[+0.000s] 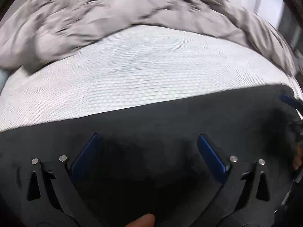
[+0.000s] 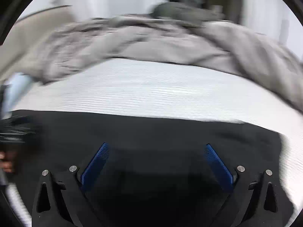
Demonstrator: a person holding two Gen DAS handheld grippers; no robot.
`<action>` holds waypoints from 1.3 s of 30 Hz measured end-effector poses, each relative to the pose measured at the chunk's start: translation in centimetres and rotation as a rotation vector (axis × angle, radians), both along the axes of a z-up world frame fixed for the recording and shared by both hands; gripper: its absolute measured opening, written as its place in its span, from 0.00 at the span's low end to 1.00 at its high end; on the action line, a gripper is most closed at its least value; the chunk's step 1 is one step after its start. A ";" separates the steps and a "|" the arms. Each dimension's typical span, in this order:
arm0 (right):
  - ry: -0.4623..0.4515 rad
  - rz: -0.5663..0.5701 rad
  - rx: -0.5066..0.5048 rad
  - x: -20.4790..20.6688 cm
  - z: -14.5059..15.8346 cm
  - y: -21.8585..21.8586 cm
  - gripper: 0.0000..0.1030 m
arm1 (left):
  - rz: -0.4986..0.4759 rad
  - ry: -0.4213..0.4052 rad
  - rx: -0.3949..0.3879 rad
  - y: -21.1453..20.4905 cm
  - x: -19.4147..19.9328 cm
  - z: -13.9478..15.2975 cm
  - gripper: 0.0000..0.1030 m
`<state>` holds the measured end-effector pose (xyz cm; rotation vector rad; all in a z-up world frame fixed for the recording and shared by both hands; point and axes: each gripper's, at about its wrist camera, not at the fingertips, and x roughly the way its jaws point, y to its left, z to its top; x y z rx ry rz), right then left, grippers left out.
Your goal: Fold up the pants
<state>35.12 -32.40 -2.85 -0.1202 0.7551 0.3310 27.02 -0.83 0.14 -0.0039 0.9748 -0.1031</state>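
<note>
Pants (image 1: 151,117), dark, spread flat along the near edge of the bed (image 1: 132,71), white textured cover behind them. Left tool (image 1: 146,141) hovering low over the fabric, blue pads (image 1: 85,157) spread wide, gripping nothing. Right tool (image 2: 156,149) same deal: wide open, empty, just above the dark cloth. Rumpled grey blanket (image 1: 113,15) bunched along the far edge. Fingertip (image 1: 143,221) visible only in the left view; right view alone catching a hand (image 2: 7,160) at its left margin. Both pretty blurry.
</note>
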 end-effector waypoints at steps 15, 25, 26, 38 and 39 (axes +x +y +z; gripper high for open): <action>0.067 -0.313 -0.255 -3.2 -1.5 -9.2 0.99 | 0.070 -0.027 -0.043 1.2 -7.6 1.1 0.99; -0.006 -0.256 0.014 -14.2 -2.0 -17.4 0.99 | -0.310 -0.044 0.020 -10.6 -19.7 0.0 0.99; -0.013 -0.276 0.070 -14.8 -1.6 -18.7 0.99 | -0.314 -0.049 0.008 -10.7 -20.4 0.3 0.99; 0.075 -0.256 0.655 -12.4 -5.7 -24.5 0.99 | -0.239 -0.027 -0.066 -8.6 -18.5 0.2 0.99; 0.071 -0.274 0.664 -11.7 -5.4 -24.7 0.98 | -0.236 -0.029 -0.065 -7.9 -17.1 -0.1 0.99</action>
